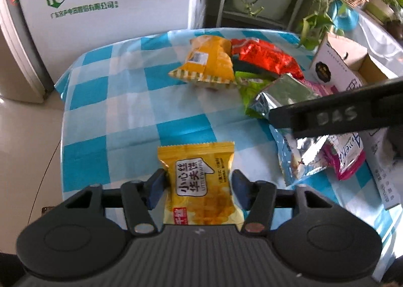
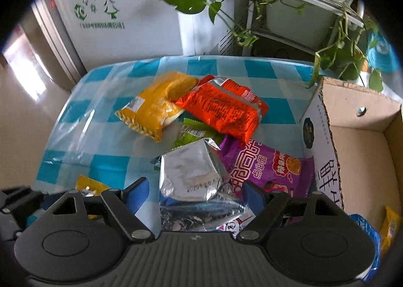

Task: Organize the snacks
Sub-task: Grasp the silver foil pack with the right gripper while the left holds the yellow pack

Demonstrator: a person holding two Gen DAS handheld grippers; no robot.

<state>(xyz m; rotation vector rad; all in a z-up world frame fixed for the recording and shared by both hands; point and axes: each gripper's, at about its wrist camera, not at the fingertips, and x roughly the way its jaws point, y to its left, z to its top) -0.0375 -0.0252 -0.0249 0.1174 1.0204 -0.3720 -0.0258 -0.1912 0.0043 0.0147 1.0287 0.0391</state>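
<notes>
My left gripper [image 1: 197,181] straddles the small yellow waffle packet [image 1: 200,183], pads open, not yet pinching; my right gripper [image 2: 195,195] gapes around the crumpled silver foil bag [image 2: 191,173], cardboard box [image 2: 357,120] waiting at three o'clock.

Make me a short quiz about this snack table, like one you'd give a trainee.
1. True or false: the cardboard box already has snack packets inside it.
2. What lies between the fingers of the left gripper? A) an orange-red packet B) a yellow Little Waffle packet C) a purple packet
3. Fill in: the silver packet sits between the open fingers of the ____ gripper.

Key:
1. True. A blue packet and a small yellow one lie in the box's near corner.
2. B, the yellow Little Waffle packet; the pads flank it, and a firm grip cannot be confirmed.
3. Right.
</notes>
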